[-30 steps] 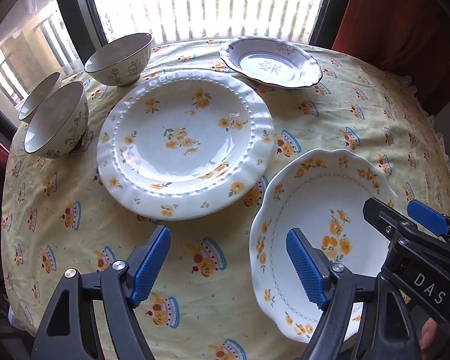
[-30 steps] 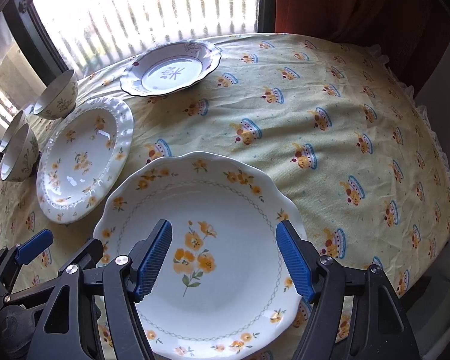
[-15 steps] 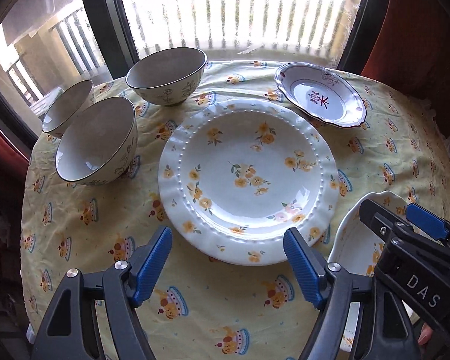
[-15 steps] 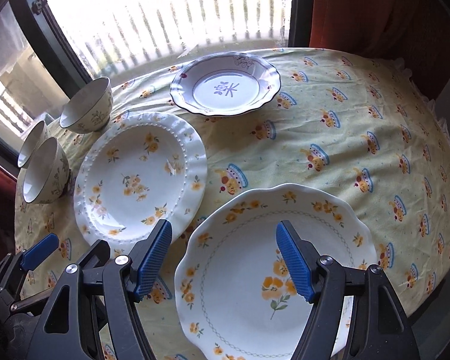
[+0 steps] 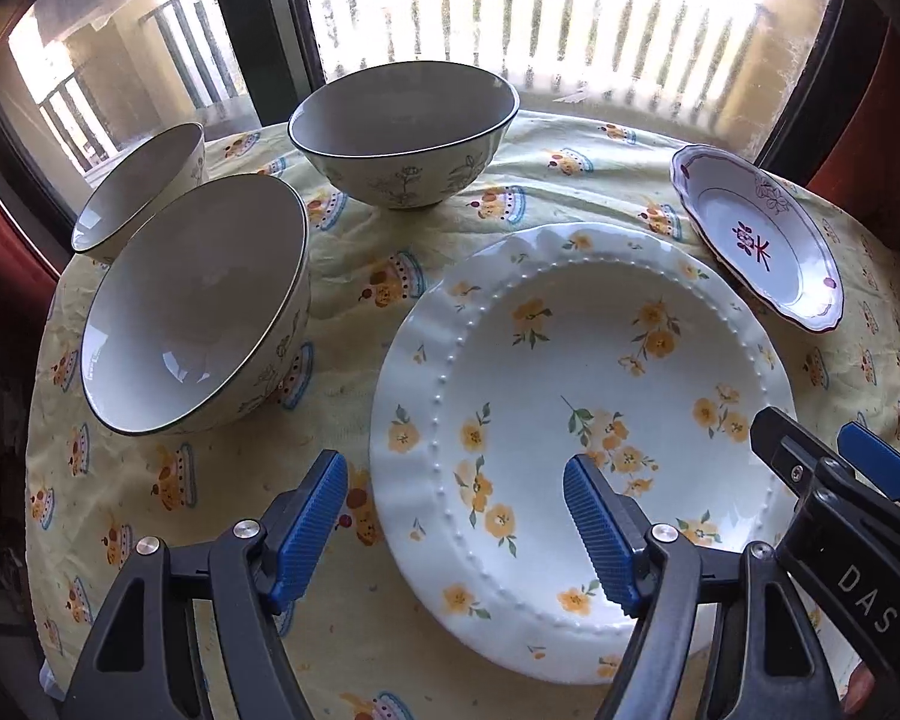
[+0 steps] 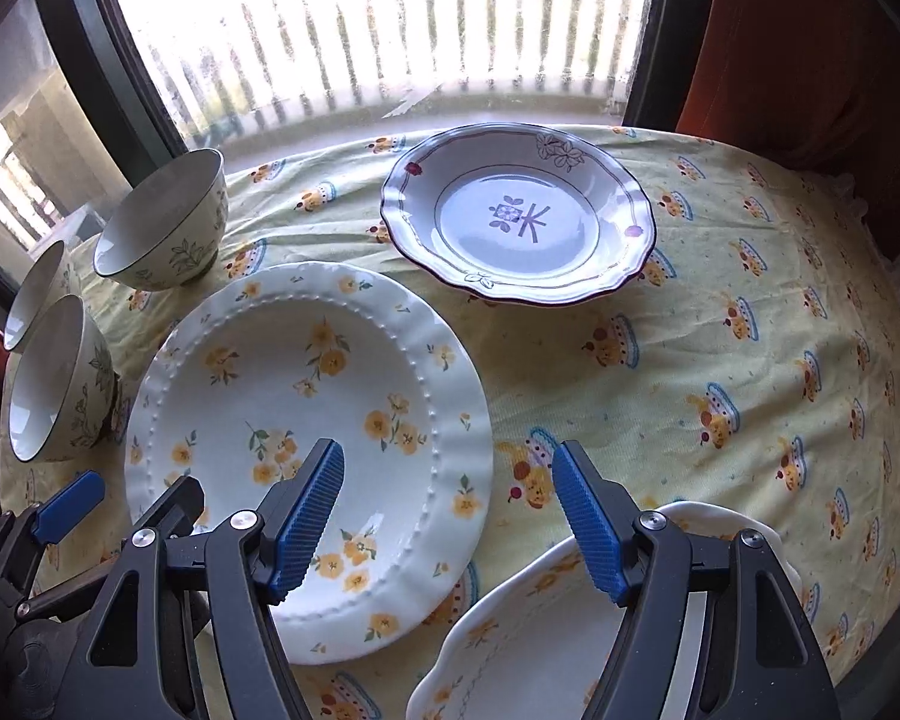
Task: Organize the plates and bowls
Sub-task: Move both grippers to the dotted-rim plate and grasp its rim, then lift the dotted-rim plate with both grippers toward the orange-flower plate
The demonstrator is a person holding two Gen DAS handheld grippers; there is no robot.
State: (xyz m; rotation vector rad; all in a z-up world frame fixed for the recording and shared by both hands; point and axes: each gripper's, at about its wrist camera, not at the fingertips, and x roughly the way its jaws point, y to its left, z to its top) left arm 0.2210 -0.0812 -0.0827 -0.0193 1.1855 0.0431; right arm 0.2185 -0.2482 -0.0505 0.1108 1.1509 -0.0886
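Observation:
A big white plate with yellow flowers and a beaded rim (image 5: 576, 384) (image 6: 306, 414) lies mid-table. My left gripper (image 5: 456, 519) is open and empty, its right finger over that plate's near part. My right gripper (image 6: 447, 510) is open and empty above the gap between the beaded plate and a scalloped yellow-flower plate (image 6: 546, 642) at the near edge. A purple-trimmed dish (image 6: 519, 216) (image 5: 759, 240) sits at the back right. Three bowls stand at the left: near one (image 5: 198, 306) (image 6: 54, 378), far-left one (image 5: 141, 192), back one (image 5: 405, 132) (image 6: 162, 222).
The round table has a yellow patterned cloth (image 6: 720, 360), and its edges fall away on all sides. A window with bars (image 6: 390, 30) lies behind the table. A red curtain (image 6: 810, 48) hangs at the back right. The right gripper's body shows in the left wrist view (image 5: 840, 516).
Both grippers have moved forward and left across the table. The scalloped plate has slid to the bottom edge of the right view, and the bowls loom larger in the left view. Jaws stay open.

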